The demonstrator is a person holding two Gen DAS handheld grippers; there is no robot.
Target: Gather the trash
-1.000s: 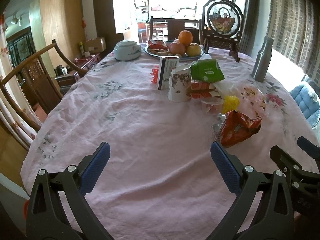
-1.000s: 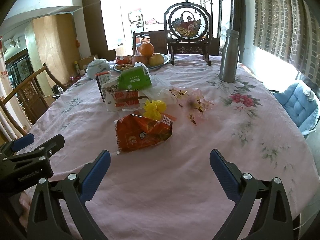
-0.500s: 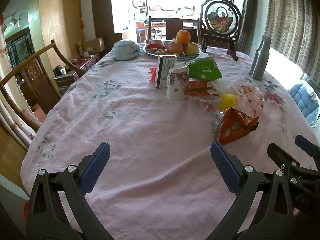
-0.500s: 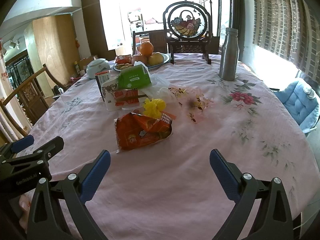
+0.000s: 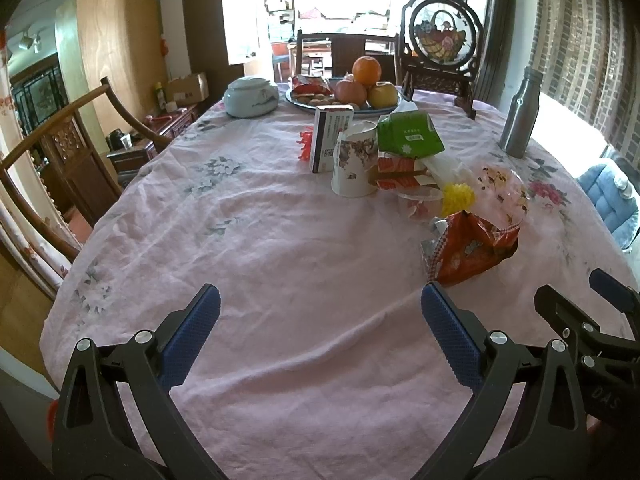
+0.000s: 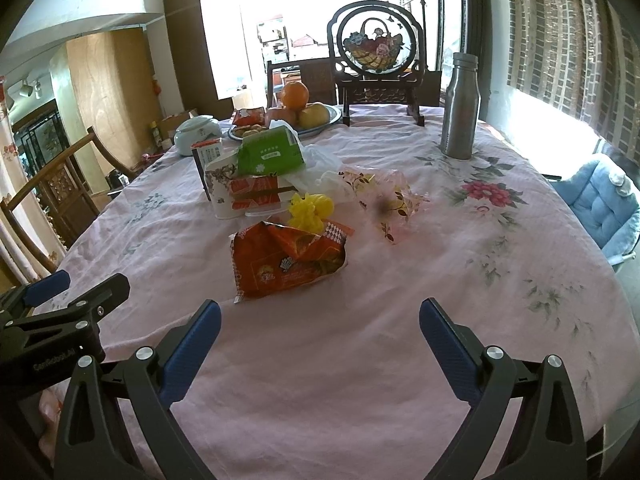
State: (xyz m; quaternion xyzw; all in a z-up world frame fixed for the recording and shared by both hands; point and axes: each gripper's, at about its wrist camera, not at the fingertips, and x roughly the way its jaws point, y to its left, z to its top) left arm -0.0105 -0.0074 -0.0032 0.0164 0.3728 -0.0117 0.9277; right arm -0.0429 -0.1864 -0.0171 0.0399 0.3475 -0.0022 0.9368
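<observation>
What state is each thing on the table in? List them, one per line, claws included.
Left claw: open, holding nothing.
Right claw: open, holding nothing.
Orange snack bag: crumpled, torn open, lying flat on the cloth.
Paper cup: upright.
Green tissue pack: tilted, resting on the pile.
Steel bottle: upright, capped.
Clear floral wrapper: crumpled, lying loose.
Lidded jar: lid on.
</observation>
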